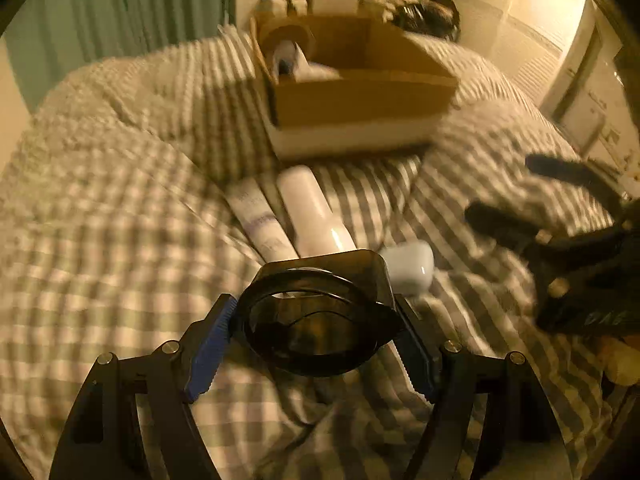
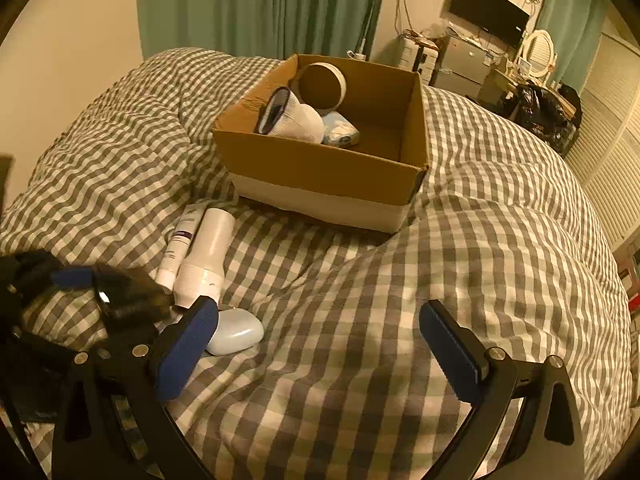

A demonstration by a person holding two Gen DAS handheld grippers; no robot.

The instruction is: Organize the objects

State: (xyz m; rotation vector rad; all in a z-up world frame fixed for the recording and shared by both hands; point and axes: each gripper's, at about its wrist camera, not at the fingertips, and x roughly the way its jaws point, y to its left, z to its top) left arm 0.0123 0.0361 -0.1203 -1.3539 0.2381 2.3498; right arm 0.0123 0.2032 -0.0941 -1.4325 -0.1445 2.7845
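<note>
Holding a dark translucent container (image 1: pixel 320 316) between its blue pads, the left gripper (image 1: pixel 316 344) was clamped on the item's sides, just above the checked duvet (image 2: pixel 360 340). Right gripper (image 2: pixel 320 356): fingers spread wide, nothing between them, hanging over bare bedding. Cardboard box (image 2: pixel 324 172): open-topped, resting on the duvet farther up the bed, already holding a roll of tape (image 2: pixel 322 84), a rolled white sock (image 2: pixel 296 118) and a pale blue packet (image 2: pixel 340 132). Items yet unsorted, lying on the duvet between box and grippers: white bottle (image 2: pixel 208 256); slim tube (image 2: pixel 180 244) touching its side; small white case (image 2: pixel 236 332) just beside the bottle's lower end. Step in hand, by judgement: carrying the dark container toward the box. Next move would call for lifting it clear of the bottle and tube, passing over the box's near wall, and parting the fingers above the free floor at the box's right side.
</note>
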